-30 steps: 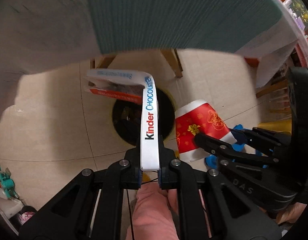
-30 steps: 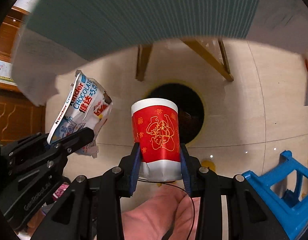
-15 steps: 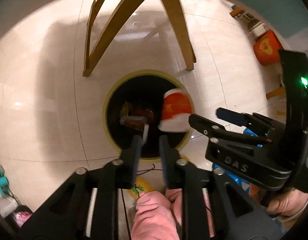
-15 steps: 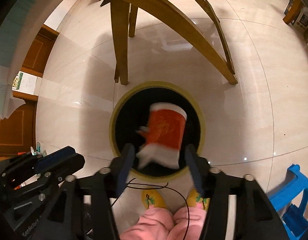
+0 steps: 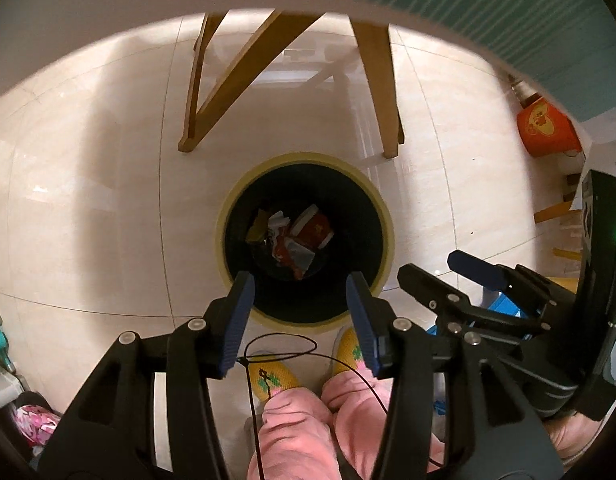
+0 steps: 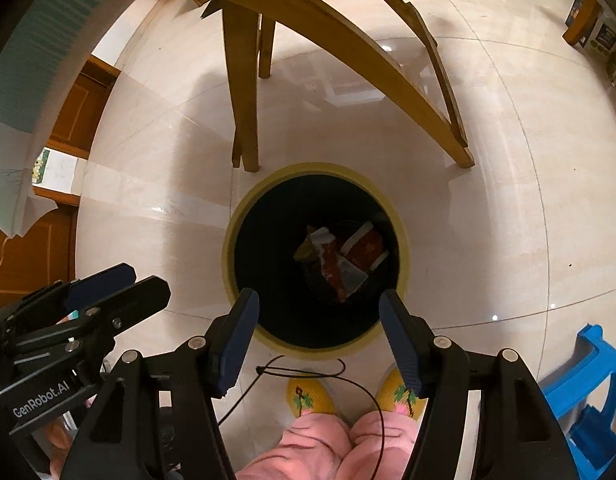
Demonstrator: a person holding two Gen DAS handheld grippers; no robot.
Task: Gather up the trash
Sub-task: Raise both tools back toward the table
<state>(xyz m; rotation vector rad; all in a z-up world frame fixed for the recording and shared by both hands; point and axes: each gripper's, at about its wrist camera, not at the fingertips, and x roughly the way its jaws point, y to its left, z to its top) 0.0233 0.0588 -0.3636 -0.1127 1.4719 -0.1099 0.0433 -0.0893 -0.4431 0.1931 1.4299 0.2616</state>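
My left tool point(image 5: 300, 292) hung straight over the bin point(image 5: 381, 216), its jaws spread after just having opened, with nothing between them. My right tool point(image 6: 319, 312) stood wider still, jaws just opened too, also empty. Both pieces of trash lay at the bottom of the bin: the red paper cup point(image 5: 313, 230) on its side, and the crumpled wrapper point(image 5: 292, 254) touching it on its near side, next to a darker scrap I could not identify.

I judged little could go wrong with these two pieces; they were well inside the dark liner. The risks I saw lay in my next moves. The two tools hovered close beside each other above the rim, so lifting carelessly could knock one against the other. A thin black cord point(image 5: 280, 350) looped loosely below my left tool, and another point(image 6: 304, 370) below my right; either might snag on a tool finger or the bin rim. My slippered feet point(image 6: 308, 398) stood just beside the bin, so a step forward could tip it and spill the trash over the floor point(image 6: 487, 184). The wooden table legs point(image 6: 244, 92) were near enough to bump on rising.

Writing I could read: "GenRobot.AI" on the left tool's body in the right wrist view. The wrapper's print was too small down there to read
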